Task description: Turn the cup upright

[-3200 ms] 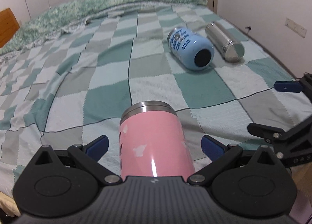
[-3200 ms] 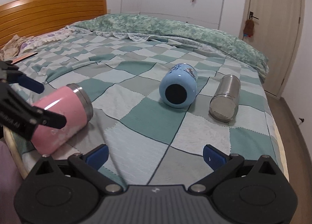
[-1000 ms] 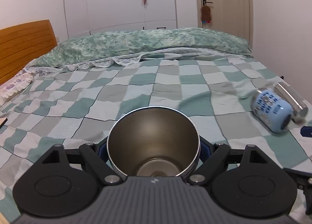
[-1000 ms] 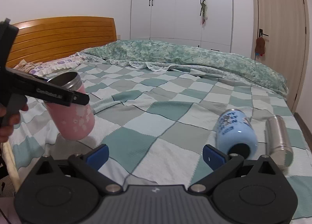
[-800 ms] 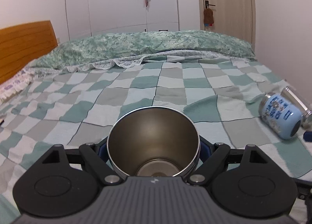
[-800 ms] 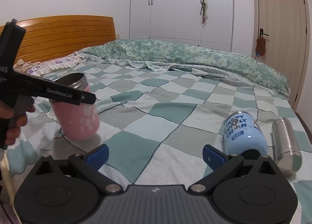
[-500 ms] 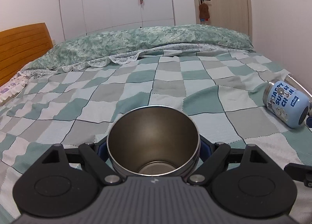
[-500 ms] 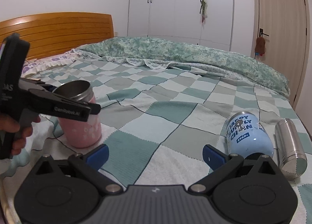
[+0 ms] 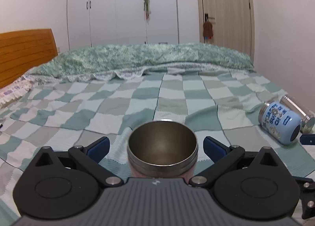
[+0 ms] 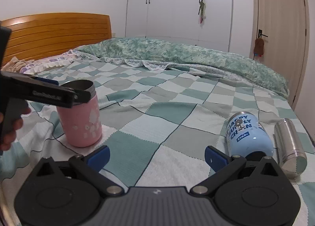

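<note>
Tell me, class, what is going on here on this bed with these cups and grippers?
A person holds a gripper in each hand over a checkered blanket. The pink cup stands upright on the blanket, mouth up. The left gripper is open, its fingers either side of the cup with a gap showing. The right gripper is open and holds nothing. A blue cup and a steel cup lie on their sides nearby.
</note>
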`<move>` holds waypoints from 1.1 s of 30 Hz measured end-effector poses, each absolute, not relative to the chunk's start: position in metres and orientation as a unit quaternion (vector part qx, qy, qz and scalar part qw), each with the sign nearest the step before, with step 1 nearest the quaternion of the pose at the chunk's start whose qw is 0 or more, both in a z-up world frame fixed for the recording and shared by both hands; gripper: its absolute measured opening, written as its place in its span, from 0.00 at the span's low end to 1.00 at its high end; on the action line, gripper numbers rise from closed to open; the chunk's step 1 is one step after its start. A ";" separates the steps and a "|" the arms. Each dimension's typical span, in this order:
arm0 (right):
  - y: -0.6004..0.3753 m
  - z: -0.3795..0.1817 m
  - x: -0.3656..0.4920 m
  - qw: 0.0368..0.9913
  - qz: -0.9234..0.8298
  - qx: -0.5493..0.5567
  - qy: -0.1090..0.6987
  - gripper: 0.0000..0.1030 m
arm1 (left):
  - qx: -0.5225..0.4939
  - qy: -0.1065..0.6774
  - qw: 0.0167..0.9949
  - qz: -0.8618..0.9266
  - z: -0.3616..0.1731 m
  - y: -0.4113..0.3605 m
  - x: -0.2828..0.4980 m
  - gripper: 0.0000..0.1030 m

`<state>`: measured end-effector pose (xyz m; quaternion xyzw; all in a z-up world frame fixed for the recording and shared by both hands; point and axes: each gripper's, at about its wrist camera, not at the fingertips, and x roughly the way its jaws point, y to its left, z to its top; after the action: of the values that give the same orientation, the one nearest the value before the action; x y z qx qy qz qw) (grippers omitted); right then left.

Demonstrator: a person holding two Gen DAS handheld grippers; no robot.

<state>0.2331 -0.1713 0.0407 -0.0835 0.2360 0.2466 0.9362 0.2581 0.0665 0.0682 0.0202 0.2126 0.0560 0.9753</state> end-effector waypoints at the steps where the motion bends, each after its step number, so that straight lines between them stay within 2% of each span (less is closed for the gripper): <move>1: -0.172 0.042 0.230 0.937 0.245 -0.082 0.235 1.00 | 0.023 0.207 0.976 0.056 0.072 0.066 0.253 1.00; 11: -0.196 0.070 0.167 0.948 0.227 -0.065 0.211 1.00 | 0.013 0.168 0.985 0.027 0.100 0.046 0.171 1.00; 17: -0.224 0.073 0.112 0.956 0.208 -0.038 0.202 1.00 | 0.016 0.155 0.988 0.018 0.097 0.028 0.112 1.00; 27: -0.265 0.031 0.027 0.981 0.125 -0.031 0.143 1.00 | 0.020 0.105 0.993 0.051 0.033 0.006 0.028 1.00; 33: -0.279 0.006 0.006 0.991 0.096 -0.027 0.094 1.00 | 0.001 0.075 0.995 0.062 0.001 -0.002 0.011 1.00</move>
<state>0.0056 -0.2785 0.0064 -0.0268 0.0938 0.0964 0.9906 0.0106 -0.0024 0.0007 0.0013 0.0751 0.0621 0.9952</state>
